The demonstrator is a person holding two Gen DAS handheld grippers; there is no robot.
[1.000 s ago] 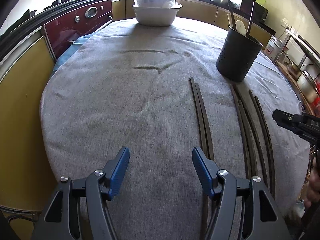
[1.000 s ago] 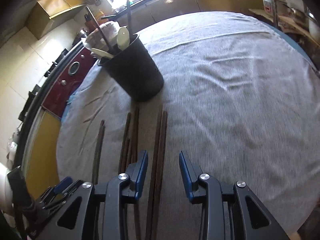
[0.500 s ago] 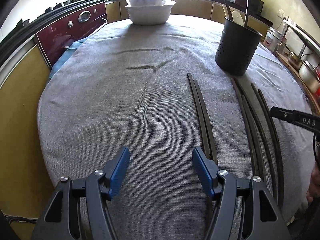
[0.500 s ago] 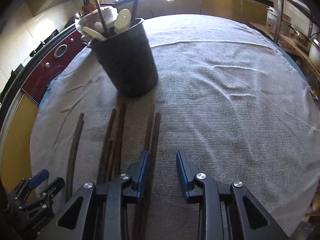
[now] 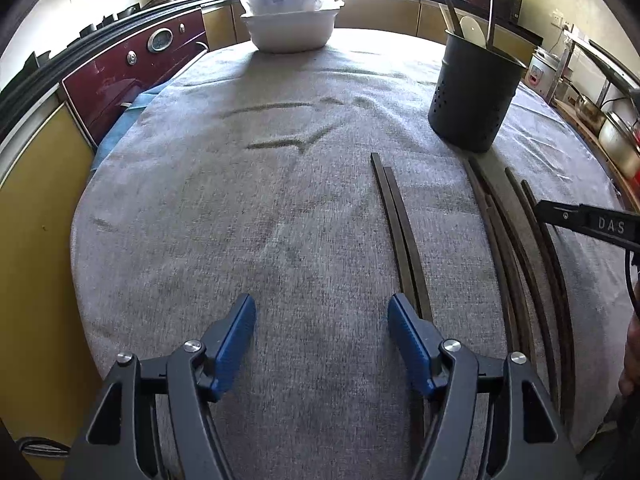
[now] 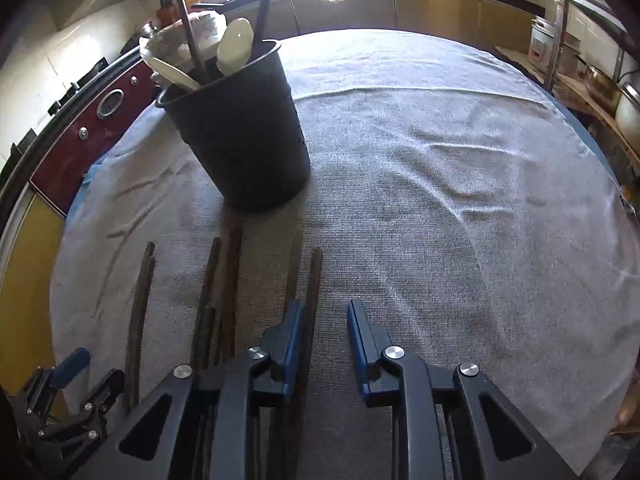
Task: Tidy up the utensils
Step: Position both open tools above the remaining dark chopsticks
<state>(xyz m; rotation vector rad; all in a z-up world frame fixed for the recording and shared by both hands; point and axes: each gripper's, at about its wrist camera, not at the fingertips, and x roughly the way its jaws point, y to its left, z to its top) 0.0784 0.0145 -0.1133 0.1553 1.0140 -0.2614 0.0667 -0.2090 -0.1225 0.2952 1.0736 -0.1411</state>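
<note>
Several dark wooden chopsticks lie on the grey cloth in front of a black perforated utensil holder [image 5: 472, 96] [image 6: 240, 140], which holds white spoons [image 6: 236, 48] and sticks. My left gripper [image 5: 320, 320] hovers low over bare cloth, its jaws opening with nothing between them. One chopstick pair [image 5: 400, 232] runs just past its right finger. My right gripper [image 6: 325, 316] is down at the rightmost pair [image 6: 316, 272], its jaws closing. One stick of that pair runs between them against the left pad, the other passes under the left finger. The right pad stands clear of it.
A white bowl [image 5: 290, 28] with a plastic-wrapped load sits at the table's far edge. More chopsticks [image 6: 224, 280] lie left of the right gripper, and the left gripper [image 6: 68, 380] shows at the lower left. A red appliance [image 5: 132, 72] and metal pots [image 5: 616, 140] flank the round table [image 6: 460, 200].
The right gripper's jaws have narrowed, and it has shifted a little over the rightmost chopstick pair, closer to the holder. The left gripper has stayed in place.
</note>
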